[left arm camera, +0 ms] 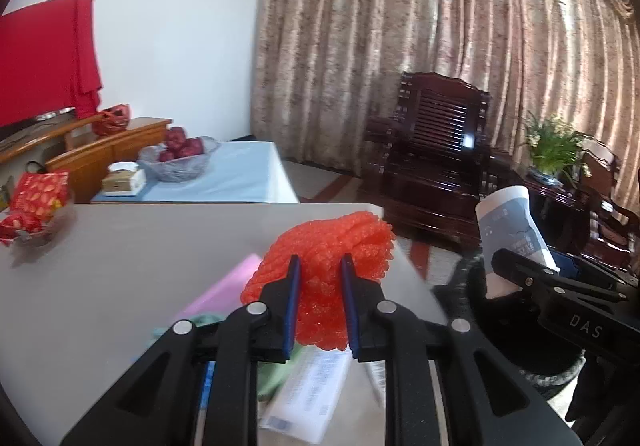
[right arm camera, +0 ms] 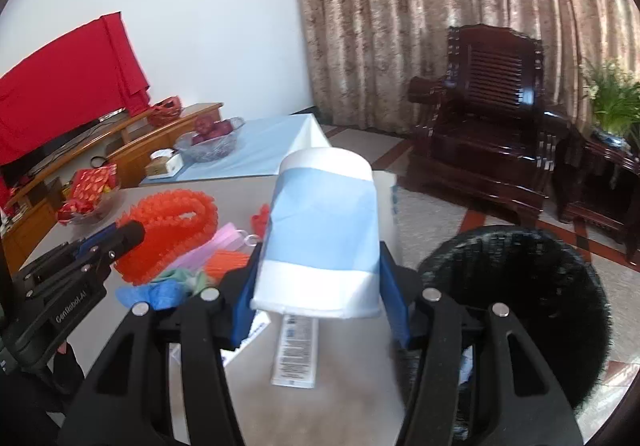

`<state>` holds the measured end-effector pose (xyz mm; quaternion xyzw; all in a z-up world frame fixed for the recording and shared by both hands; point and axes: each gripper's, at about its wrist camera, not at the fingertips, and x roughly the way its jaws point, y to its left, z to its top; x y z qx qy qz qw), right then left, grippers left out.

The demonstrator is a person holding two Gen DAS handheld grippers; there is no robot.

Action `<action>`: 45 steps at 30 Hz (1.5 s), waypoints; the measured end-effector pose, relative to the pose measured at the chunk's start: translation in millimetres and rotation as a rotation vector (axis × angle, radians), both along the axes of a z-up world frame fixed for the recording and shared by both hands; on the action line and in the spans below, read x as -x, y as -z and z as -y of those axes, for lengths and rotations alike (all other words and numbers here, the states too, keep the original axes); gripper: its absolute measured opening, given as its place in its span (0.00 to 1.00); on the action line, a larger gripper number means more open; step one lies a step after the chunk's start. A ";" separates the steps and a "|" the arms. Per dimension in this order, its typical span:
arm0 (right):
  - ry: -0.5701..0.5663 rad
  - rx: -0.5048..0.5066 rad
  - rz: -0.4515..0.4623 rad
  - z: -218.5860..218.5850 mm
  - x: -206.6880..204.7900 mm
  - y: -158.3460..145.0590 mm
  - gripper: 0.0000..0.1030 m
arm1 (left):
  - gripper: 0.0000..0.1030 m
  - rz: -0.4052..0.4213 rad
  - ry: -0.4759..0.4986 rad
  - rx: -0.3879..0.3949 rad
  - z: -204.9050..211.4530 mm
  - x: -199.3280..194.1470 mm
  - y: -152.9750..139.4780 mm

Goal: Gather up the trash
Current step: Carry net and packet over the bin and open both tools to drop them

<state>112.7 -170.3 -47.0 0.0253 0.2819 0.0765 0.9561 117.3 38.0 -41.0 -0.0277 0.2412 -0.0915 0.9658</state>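
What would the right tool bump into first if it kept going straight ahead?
Probably nothing soon. The right tool, clamping the blue-and-white cup, points past the table's far edge. Beyond lies open floor, then the curtain. The black bin sits off to its right. Depth is hard to judge.

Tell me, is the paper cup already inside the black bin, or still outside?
Outside. The right tool holds the paper cup above the table edge, beside the black bin.

I'm working in a home living room: heavy patterned curtains point(left arm camera: 440, 57), a carved dark wooden armchair point(left arm camera: 436, 149), a potted plant point(left arm camera: 554, 143), a fruit bowl point(left arm camera: 178, 159) on a cloth-covered side table point(left arm camera: 244, 173), and a low TV cabinet point(right arm camera: 132, 133).
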 end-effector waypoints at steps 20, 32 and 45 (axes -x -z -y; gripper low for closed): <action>0.299 0.068 -0.032 165.7 39.3 23.2 0.51 | 0.19 -0.049 0.325 0.031 173.8 -20.3 14.3; 0.421 0.092 -0.085 235.1 33.1 64.4 0.72 | 0.24 -0.103 0.449 0.011 267.3 -47.7 33.0; 0.459 0.090 -0.098 221.1 45.8 89.0 0.94 | 0.76 -0.099 0.333 -0.034 207.1 -48.0 41.6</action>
